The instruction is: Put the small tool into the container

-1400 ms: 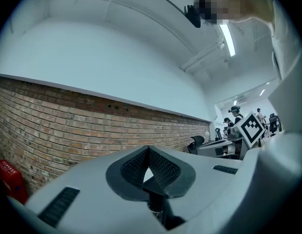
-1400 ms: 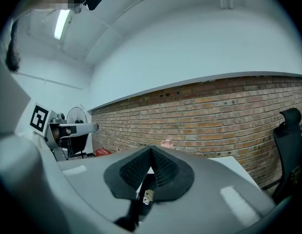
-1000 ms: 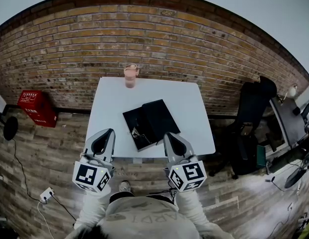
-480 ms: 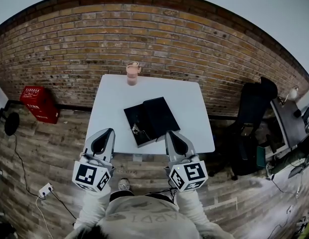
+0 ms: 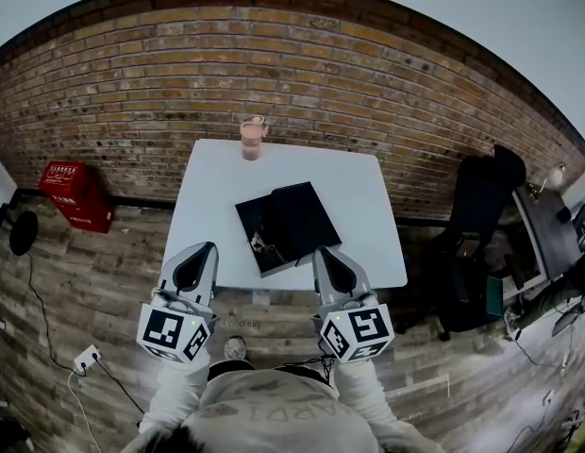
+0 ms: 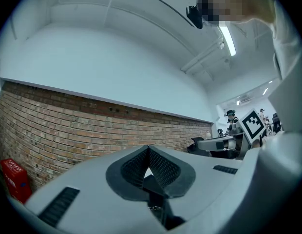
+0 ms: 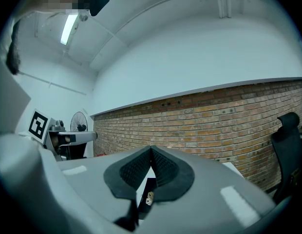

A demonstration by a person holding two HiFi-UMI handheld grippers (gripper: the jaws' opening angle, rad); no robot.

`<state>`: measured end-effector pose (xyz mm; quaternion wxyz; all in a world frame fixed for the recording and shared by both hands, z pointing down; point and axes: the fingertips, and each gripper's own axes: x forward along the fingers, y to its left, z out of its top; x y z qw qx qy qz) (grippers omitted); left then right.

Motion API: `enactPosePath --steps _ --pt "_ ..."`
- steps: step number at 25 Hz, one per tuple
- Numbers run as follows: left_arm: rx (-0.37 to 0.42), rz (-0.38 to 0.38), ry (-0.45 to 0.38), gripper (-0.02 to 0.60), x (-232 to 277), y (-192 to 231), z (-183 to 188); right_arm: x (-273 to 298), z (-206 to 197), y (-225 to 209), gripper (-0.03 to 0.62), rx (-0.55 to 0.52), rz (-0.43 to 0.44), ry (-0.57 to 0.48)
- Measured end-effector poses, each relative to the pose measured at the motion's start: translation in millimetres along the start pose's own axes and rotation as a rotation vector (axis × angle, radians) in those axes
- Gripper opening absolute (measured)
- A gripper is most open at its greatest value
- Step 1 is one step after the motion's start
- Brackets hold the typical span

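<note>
Hardly anything moved since a second ago: left gripper (image 5: pixel 204 251) and right gripper (image 5: pixel 325 253) keep same place before tabletop's (image 5: pixel 212 182) near edge; tabletop sits slightly higher in head view. Red crate (image 5: pixel 71 194) on floor, far left. Left fingers (image 6: pixel 134 168): tips together, nothing between, touching nothing. Pink cup (image 5: pixel 252 138) at tabletop's far edge. Black container (image 5: pixel 300 217) lies open mid-tabletop. Small tool (image 5: pixel 260 244), pale and metallic, lies on its left half near front corner. Right fingers (image 7: pixel 165 169): together, empty. Black chair (image 5: pixel 481 206) at right.
</note>
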<state>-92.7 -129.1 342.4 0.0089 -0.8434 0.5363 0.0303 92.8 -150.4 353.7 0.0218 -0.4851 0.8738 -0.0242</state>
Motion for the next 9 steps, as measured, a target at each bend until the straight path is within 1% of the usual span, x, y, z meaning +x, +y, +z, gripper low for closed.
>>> enactPosePath --steps 9 --pt "0.002 0.001 0.006 0.005 1.9 6.2 -0.3 5.0 2.1 1.6 0.011 0.002 -0.004 -0.007"
